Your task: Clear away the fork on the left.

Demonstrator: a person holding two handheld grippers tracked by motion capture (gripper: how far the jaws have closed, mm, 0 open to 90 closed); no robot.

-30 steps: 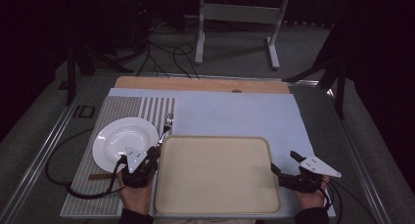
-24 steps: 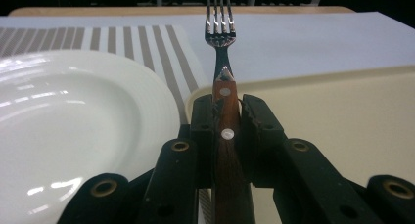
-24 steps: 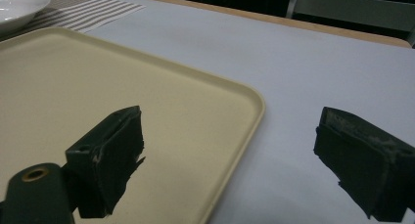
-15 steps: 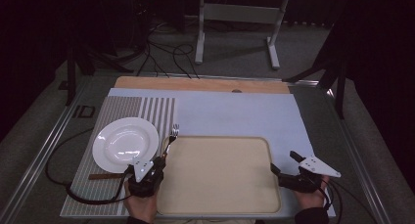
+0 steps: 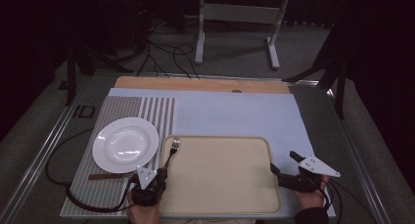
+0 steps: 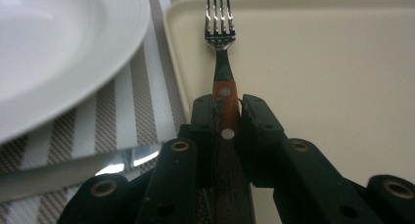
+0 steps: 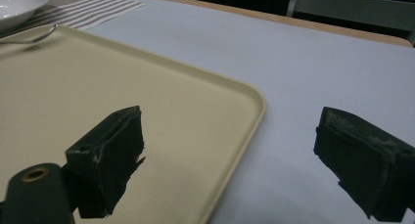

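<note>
A fork [image 5: 172,150] with a wooden handle and steel tines points away from me, its head just inside the left rim of the beige tray [image 5: 220,185]. My left gripper [image 5: 162,172] is shut on the fork's handle [image 6: 225,92]; the tines [image 6: 220,18] reach out over the tray [image 6: 318,87]. In the right gripper view the fork head [image 7: 34,38] shows far off, a little above the tray [image 7: 98,87]. My right gripper [image 5: 283,161] stands open at the tray's right rim, with nothing between its jaws [image 7: 230,121].
A white plate [image 5: 126,144] sits on the striped placemat [image 5: 156,111] left of the tray. A wooden-handled knife [image 5: 105,175] lies just in front of the plate. A pale cloth [image 5: 235,116] covers the table beyond the tray, up to a wooden strip [image 5: 195,83].
My left gripper has come back toward me and lower with the fork, whose head went from beside the plate to the tray's near-left corner. The right gripper kept still.
</note>
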